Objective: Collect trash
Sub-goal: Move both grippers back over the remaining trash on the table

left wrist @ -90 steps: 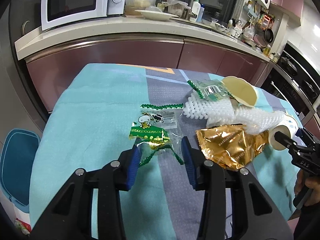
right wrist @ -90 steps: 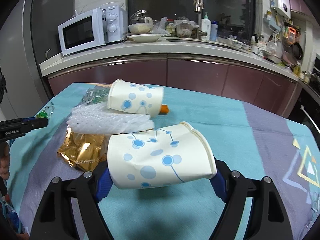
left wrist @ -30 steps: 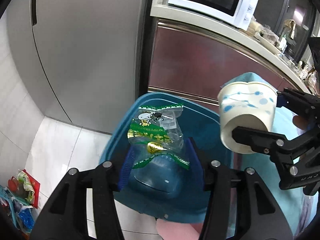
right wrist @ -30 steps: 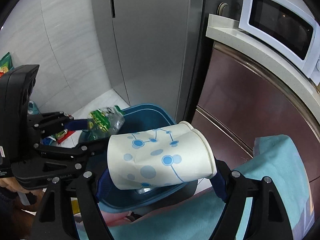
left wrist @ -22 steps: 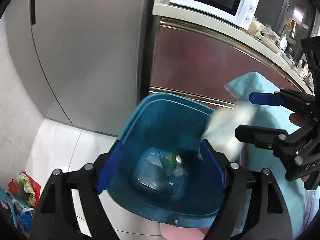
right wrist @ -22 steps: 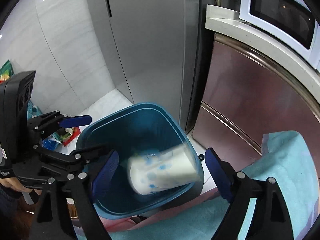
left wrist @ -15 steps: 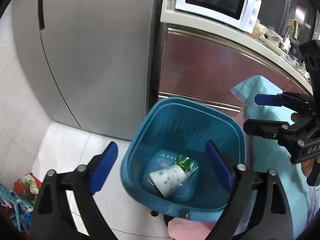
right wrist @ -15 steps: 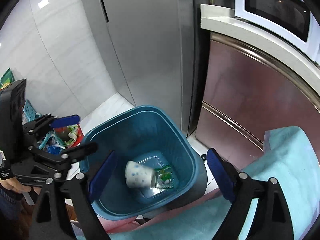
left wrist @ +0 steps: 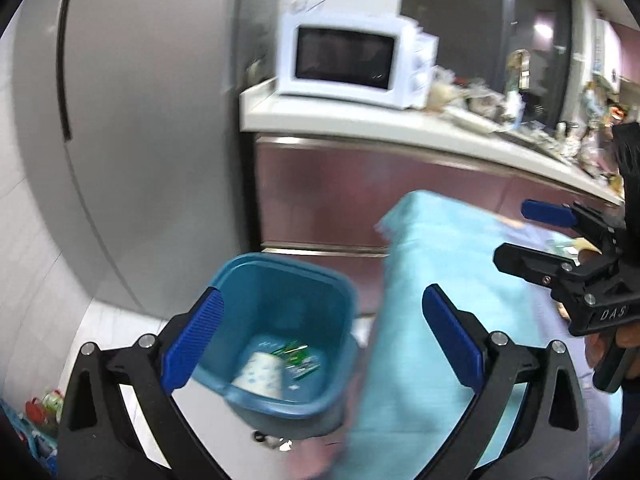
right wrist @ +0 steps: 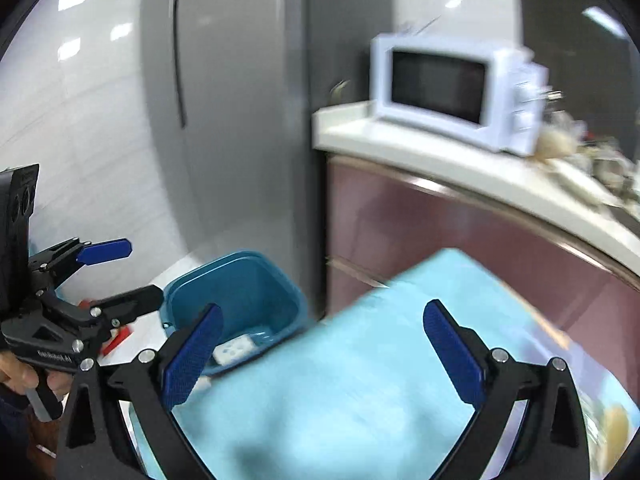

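Looking at the square blue plastic trash bin (left wrist: 280,320) on the floor, the dotted white paper cup (left wrist: 260,374) and the green-printed clear snack wrapper (left wrist: 298,356) are lying at its bottom, so this drop-off step is basically done. Both the left gripper (left wrist: 320,340) and the right gripper (right wrist: 320,348) have just been opening and now gape wide with nothing between them. Next move, I reckon, is swinging over to the table with the turquoise cloth (right wrist: 360,380) for whatever trash is left there.
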Demonstrator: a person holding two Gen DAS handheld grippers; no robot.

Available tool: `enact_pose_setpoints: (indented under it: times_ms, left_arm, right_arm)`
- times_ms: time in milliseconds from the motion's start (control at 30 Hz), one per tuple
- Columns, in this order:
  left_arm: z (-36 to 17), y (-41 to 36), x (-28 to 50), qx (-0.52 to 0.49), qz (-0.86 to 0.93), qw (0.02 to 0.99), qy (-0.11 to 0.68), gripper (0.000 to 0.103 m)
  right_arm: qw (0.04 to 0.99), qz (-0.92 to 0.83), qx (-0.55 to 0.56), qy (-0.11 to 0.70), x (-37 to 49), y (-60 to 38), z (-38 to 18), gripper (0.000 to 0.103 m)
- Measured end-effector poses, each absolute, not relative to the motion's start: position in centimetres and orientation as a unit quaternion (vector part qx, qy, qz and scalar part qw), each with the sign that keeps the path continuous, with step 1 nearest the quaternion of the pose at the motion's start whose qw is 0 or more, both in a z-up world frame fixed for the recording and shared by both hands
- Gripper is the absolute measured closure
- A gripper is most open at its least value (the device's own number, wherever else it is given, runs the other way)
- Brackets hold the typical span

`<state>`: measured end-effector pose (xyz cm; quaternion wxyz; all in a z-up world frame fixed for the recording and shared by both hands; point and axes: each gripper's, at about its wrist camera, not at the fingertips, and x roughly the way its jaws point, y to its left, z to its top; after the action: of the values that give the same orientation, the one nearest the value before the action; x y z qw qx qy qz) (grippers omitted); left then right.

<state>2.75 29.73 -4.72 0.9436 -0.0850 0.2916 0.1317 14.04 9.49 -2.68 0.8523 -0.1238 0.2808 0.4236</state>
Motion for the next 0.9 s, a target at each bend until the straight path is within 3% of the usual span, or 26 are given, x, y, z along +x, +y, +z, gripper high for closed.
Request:
enact_pose_setpoints:
  times_ms: [167, 467, 667, 900]
  left_arm:
    - [-3.4, 22.0, 2.7, -0.083, 0.089, 0.957, 0.263, 0.005]
    - [-5.9, 5.7, 6.5, -0.034, -0.032, 0.955, 0.292, 0.005]
    - [-7.5, -0.3, 7.5, -0.025, -0.078, 0.945, 0.317, 0.005]
    - [-9.7, -3.8, 8.4, -0.005, -0.081, 0.935, 0.345, 0.005]
  right_arm:
    - [0.905, 0.339, -0.083, 0.241, 11.3, -2.0, -1.5, 0.007]
    - [0.953, 0.154, -0.042, 0.259, 8.4, -20.7, -4.1, 0.006]
    - [0.955, 0.120, -0.034, 0.268, 7.2, -25.7, -6.0, 0.006]
    - [0.949, 0.143, -0.072, 0.271, 7.2, -24.4, -7.1, 0.006]
